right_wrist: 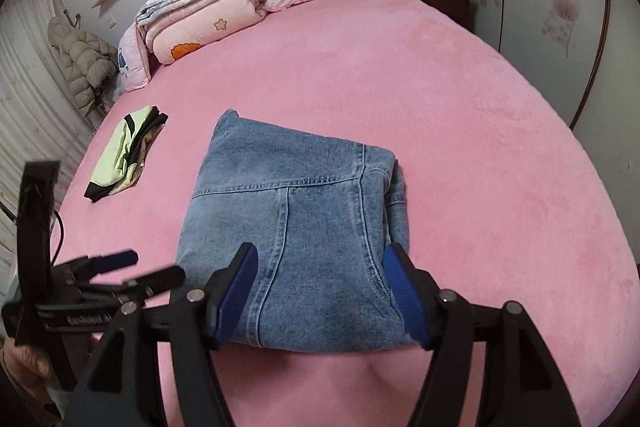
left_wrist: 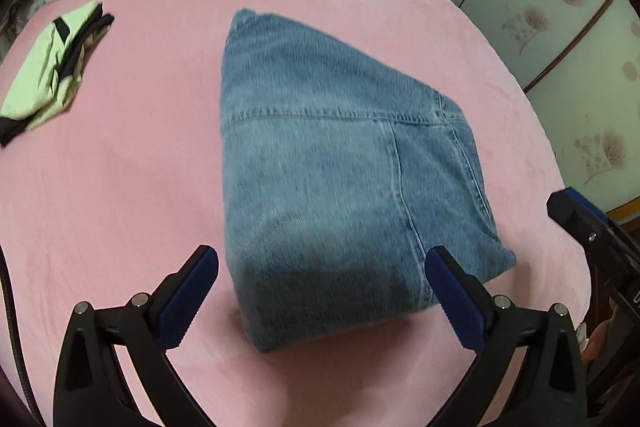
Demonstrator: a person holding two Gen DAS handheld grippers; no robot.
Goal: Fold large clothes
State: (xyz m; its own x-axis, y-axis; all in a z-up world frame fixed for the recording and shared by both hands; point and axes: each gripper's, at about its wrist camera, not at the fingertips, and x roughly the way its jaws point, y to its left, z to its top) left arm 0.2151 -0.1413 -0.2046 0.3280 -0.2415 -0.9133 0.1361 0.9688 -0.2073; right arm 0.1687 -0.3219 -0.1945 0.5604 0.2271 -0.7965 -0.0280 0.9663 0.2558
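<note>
While the folded jeans (right_wrist: 304, 227) lie flat mid-bed (right_wrist: 460, 107), both the left gripper (left_wrist: 322, 293) and right gripper (right_wrist: 320, 291) hover at the near edge, jaws wide and empty; judged advice: press the bundle square, avoiding the loose right-hand layers.

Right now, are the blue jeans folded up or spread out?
Folded. The blue denim jeans lie as one compact thick bundle on the pink bed cover, with layered edges showing along their right side.
</note>
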